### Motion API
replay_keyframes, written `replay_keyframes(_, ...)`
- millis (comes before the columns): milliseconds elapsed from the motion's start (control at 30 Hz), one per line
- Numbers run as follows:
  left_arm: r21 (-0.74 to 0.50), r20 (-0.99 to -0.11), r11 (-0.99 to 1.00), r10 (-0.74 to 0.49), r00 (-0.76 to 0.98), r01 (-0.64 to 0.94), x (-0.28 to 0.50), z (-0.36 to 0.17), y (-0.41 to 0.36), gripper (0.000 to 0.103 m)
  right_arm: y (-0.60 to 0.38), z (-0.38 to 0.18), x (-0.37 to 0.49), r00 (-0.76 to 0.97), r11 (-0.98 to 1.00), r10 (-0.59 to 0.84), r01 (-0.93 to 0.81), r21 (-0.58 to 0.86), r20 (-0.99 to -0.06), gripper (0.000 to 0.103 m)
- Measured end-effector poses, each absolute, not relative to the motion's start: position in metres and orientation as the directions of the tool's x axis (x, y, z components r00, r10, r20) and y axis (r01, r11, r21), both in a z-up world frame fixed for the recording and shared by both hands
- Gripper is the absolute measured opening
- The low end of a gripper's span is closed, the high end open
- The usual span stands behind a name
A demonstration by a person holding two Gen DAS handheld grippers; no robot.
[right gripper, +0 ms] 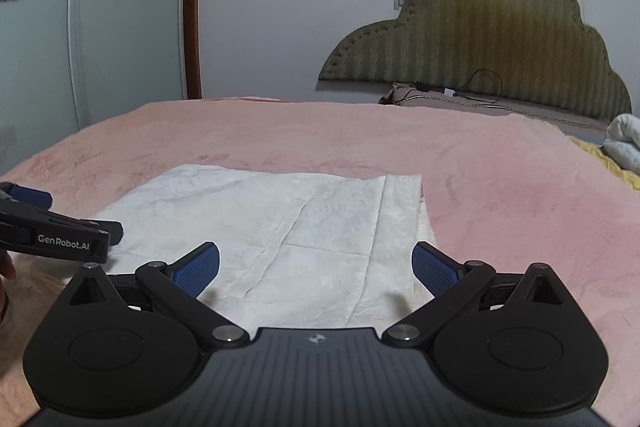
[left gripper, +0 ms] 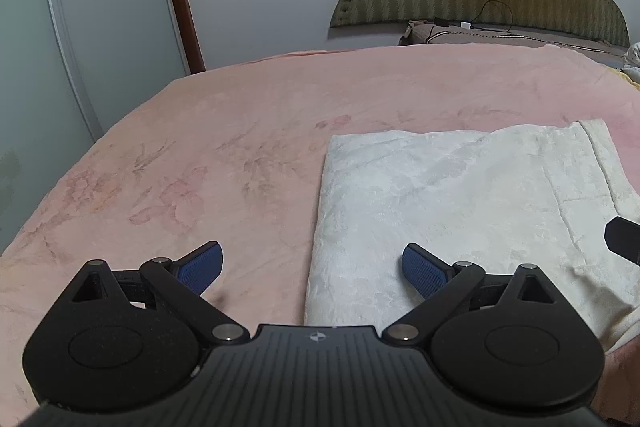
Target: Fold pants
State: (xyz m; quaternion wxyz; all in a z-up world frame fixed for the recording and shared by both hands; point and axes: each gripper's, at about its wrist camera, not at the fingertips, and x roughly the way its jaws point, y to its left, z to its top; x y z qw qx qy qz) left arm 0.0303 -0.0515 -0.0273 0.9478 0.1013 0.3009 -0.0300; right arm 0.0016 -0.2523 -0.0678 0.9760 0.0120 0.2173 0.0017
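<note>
Left gripper (left gripper: 312, 269) spread over seemingly folded pants (left gripper: 460, 211).

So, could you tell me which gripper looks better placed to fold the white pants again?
Probably right: the right gripper, open, sits over the folded white pants; the left gripper straddles their left edge.

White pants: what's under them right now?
The folded white pants lie flat on the pink blanket. Both grippers are open, above it. Anything beneath the fabric layers is hidden.

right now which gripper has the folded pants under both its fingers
The right gripper: both blue pads over the white pants. The left gripper straddles their left edge.
</note>
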Motion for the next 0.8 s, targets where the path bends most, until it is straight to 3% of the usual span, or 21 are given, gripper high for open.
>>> replay_keyframes(233, 0.191, -0.570, 0.975, 0.018, 0.822, 0.111, 0.030, -0.026, -0.050, 0.098, -0.286, -0.071, 0.006, 0.882, 0.988, 0.024, 0.050, 0.145, -0.470, 0.103)
replay_keyframes(800, 0.198, -0.571, 0.973, 0.019, 0.821, 0.116, 0.030, -0.025, -0.056, 0.098, -0.285, -0.069, 0.003, 0.895, 0.994, 0.000, 0.049, 0.098, -0.447, 0.103)
